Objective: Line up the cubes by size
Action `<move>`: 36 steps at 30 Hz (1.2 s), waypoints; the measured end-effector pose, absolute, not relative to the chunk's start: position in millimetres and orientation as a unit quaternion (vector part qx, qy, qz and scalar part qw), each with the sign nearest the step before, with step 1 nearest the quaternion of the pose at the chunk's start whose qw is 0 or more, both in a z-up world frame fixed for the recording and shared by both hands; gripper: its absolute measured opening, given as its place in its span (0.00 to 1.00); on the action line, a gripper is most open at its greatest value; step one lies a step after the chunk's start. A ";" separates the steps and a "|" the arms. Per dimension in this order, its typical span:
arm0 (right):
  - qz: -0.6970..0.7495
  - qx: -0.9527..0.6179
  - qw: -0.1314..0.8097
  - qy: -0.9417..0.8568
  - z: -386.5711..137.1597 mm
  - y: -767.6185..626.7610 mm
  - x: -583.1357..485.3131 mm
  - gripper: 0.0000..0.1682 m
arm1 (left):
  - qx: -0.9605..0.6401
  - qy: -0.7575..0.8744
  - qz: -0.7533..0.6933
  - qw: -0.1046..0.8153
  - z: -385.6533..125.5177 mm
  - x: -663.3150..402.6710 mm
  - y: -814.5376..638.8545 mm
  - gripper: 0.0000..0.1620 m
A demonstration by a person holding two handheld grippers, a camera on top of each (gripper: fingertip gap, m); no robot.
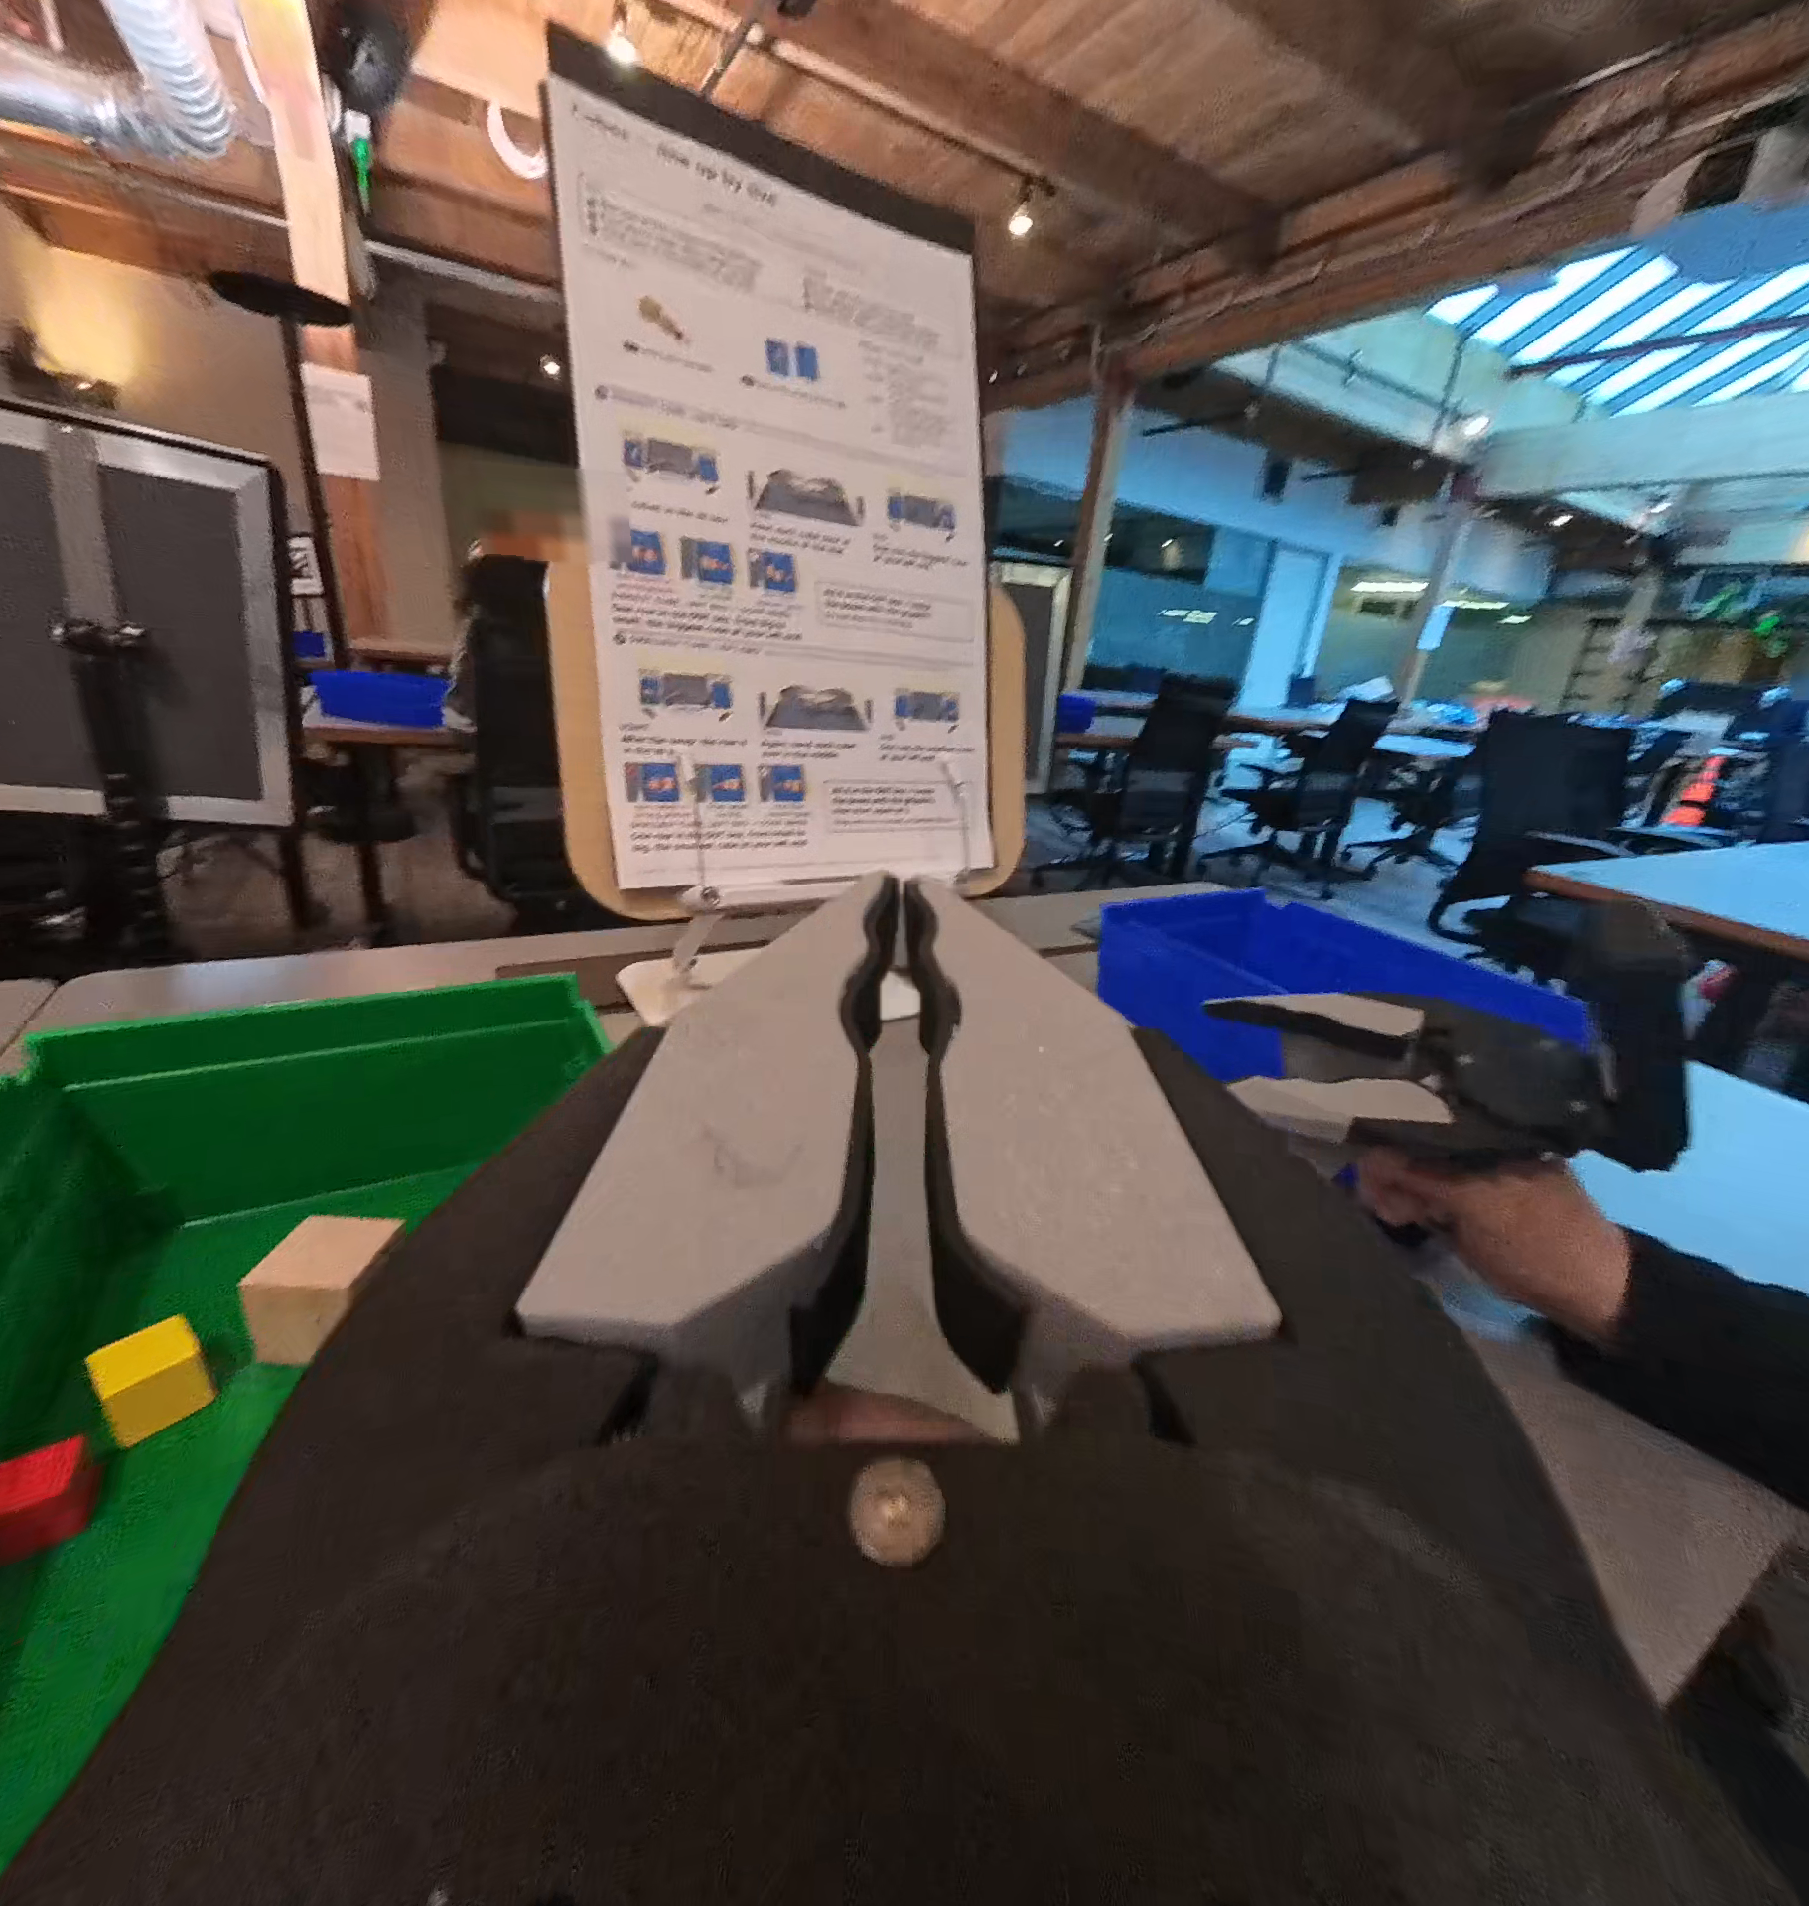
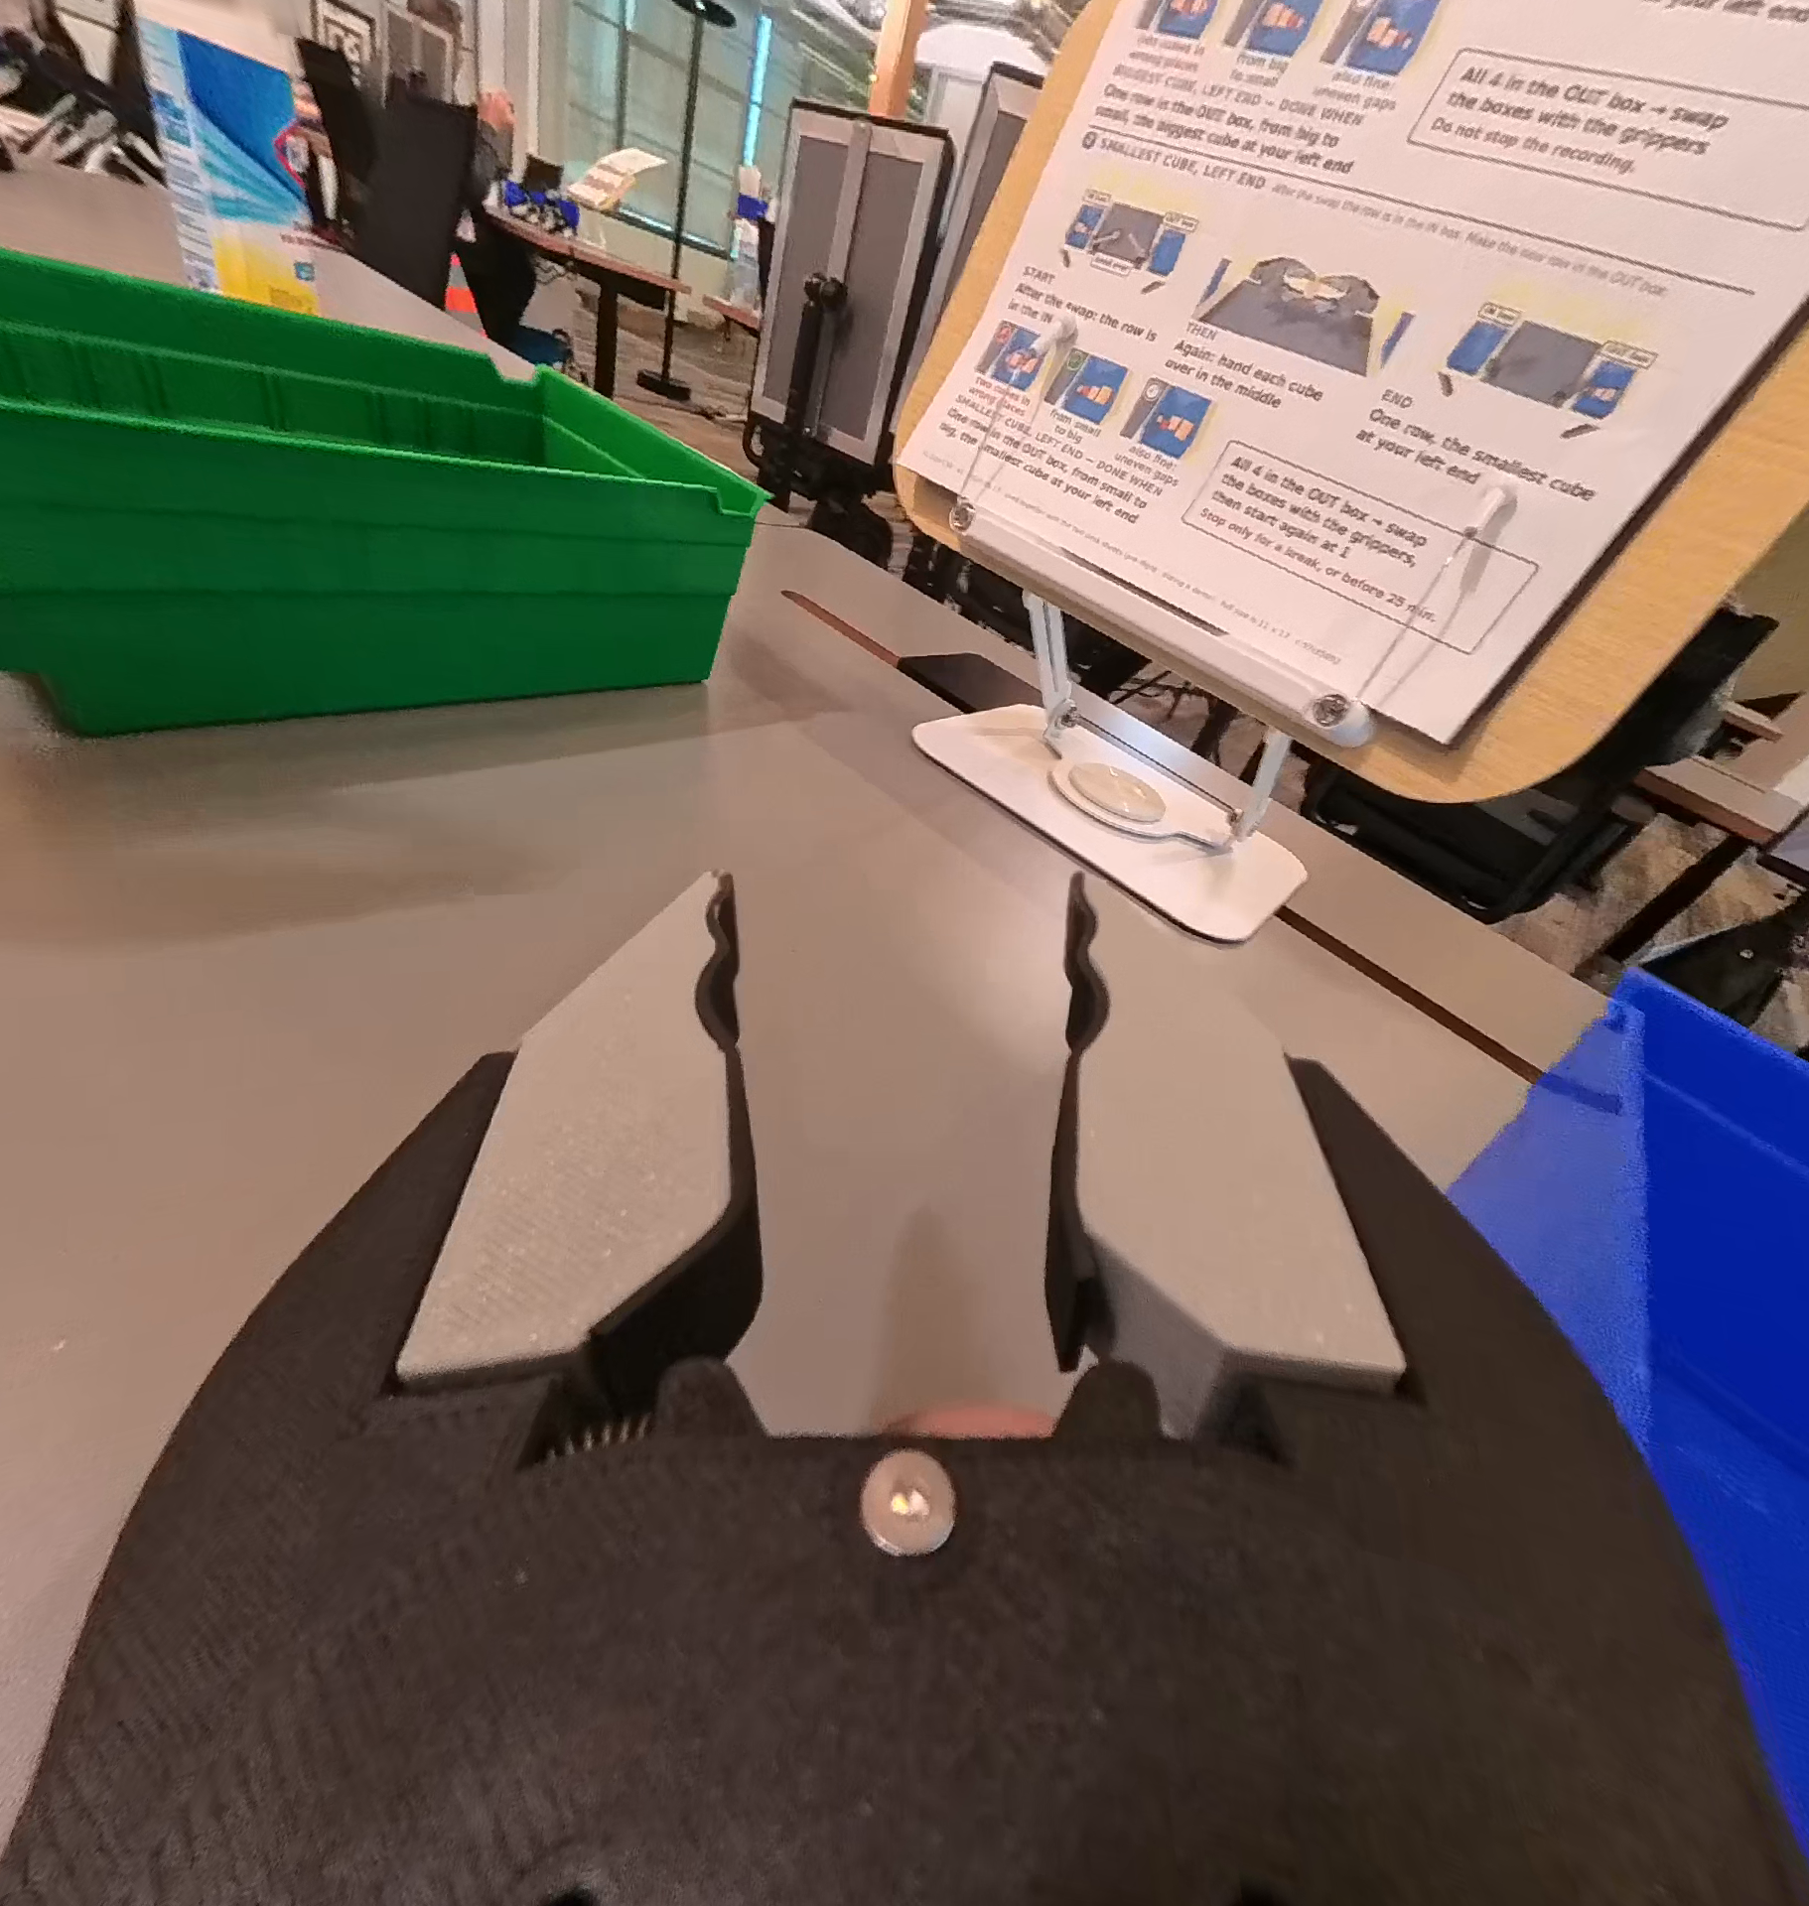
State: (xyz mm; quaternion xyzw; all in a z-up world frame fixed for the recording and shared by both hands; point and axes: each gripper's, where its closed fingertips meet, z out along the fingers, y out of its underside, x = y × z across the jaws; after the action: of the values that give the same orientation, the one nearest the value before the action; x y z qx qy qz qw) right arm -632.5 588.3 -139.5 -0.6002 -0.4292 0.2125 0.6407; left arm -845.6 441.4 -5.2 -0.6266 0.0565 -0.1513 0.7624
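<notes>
In the left wrist view a green bin (image 1: 292,1042) at the left holds a plain wooden cube (image 1: 307,1284), a smaller yellow cube (image 1: 149,1380) and a still smaller red cube (image 1: 34,1498), lying in a diagonal row. My left gripper (image 1: 900,892) is shut and empty, raised to the right of the bin. My right gripper (image 1: 1256,1057) shows at the right in that view, held by a hand, jaws apart. In the right wrist view my right gripper (image 2: 895,892) is open and empty over the grey table (image 2: 261,928). The green bin (image 2: 343,578) stands at the far left there, its inside hidden.
A blue bin (image 1: 1292,959) stands at the right, also in the right wrist view (image 2: 1705,1289). An instruction sheet on a white stand (image 2: 1107,815) sits at the table's far edge, also in the left wrist view (image 1: 777,516). Chairs and desks lie beyond.
</notes>
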 end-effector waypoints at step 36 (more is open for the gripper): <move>0.228 -0.570 0.653 -0.444 -128.2 574.2 -636.8 0.36 | -0.659 0.108 -0.039 0.743 -23.6 -832.5 446.1 0.04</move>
State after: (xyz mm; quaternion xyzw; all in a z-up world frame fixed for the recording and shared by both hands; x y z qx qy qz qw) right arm -636.8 574.2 -128.2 -0.5701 -0.4439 0.2277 0.6528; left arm -832.5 446.1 -23.6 -0.6589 0.1082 -0.0393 0.7434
